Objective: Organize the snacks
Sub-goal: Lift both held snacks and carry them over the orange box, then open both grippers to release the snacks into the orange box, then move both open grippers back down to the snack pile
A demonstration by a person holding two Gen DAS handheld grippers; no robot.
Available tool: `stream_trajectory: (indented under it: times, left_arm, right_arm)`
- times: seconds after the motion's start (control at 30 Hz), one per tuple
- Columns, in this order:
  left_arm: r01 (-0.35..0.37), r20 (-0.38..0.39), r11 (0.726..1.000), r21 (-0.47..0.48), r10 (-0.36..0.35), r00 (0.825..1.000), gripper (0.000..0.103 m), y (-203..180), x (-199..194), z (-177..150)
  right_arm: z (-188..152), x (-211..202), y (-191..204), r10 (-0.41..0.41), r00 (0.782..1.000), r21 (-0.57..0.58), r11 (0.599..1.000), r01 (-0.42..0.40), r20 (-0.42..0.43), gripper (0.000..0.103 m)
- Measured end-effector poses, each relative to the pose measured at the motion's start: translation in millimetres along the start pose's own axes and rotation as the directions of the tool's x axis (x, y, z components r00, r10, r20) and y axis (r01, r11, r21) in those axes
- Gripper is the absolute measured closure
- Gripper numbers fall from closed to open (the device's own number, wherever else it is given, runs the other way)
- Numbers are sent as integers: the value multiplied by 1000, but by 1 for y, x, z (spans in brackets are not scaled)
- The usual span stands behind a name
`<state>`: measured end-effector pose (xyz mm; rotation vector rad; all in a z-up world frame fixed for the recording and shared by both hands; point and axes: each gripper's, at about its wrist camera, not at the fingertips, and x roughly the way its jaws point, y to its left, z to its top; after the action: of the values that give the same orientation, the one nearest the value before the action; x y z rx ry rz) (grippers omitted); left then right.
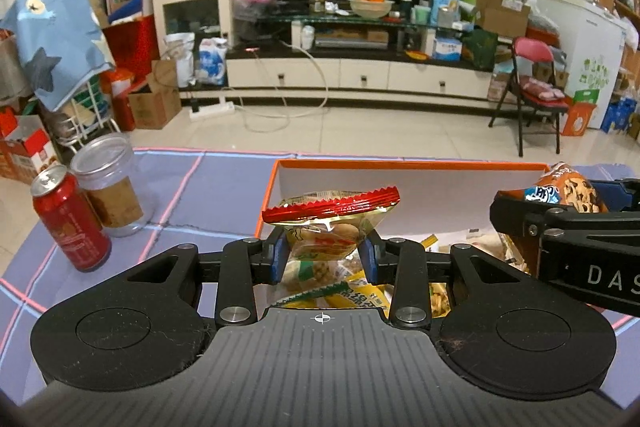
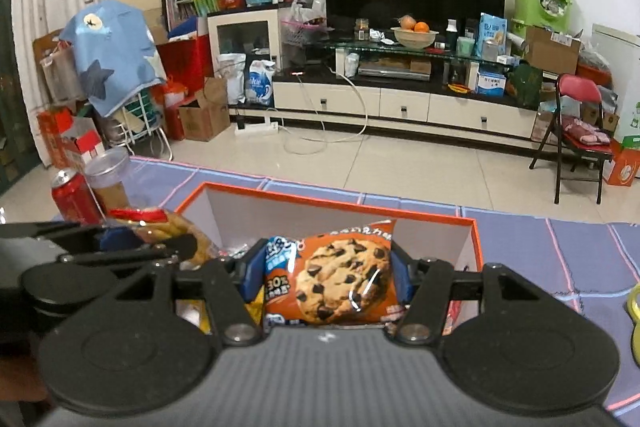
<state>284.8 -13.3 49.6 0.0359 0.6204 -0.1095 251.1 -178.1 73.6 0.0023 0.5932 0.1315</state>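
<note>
box (image 2: 472, 239) contents mostly hidden behind tools, cookie packet (image 2: 340, 279) label partly unreadable

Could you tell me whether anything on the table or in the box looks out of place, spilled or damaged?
Nothing stands out. Each gripper holds an intact snack packet over the orange box; the red can and clear jar stand upright on the cloth, nothing spilled.

We see an orange-rimmed box (image 2: 474, 247) with white inner walls, a red-edged gold snack pack (image 1: 332, 223), an orange cookie-print pack (image 2: 340, 275), a red can (image 1: 70, 223), and a lavender table cover (image 1: 208, 187) gridded with pink and pale-blue lines.
</note>
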Motion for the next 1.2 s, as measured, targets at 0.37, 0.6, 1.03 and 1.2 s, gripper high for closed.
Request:
stream_trajectory:
  times: [0.37, 0.6, 1.03, 1.2]
  left_arm:
    - [-1, -3, 1000, 5, 1, 1000, 97, -4, -1, -4]
    - [-3, -6, 1000, -5, 3, 1000, 97, 1, -1, -3]
    - [-11, 44, 1000, -23, 12, 999, 28, 8, -9, -2]
    - [7, 74, 999, -37, -4, 997, 28, 23, -35, 1]
  right_arm:
    - [0, 1, 2, -13, 1000, -13, 1000, 12, -21, 41]
    - [3, -2, -2, 4, 1000, 6, 1000, -4, -10, 41]
    - [7, -11, -3, -11, 999, 3, 1000, 11, 48, 30]
    - [11, -38, -12, -27, 992, -13, 1000, 29, 120, 26]
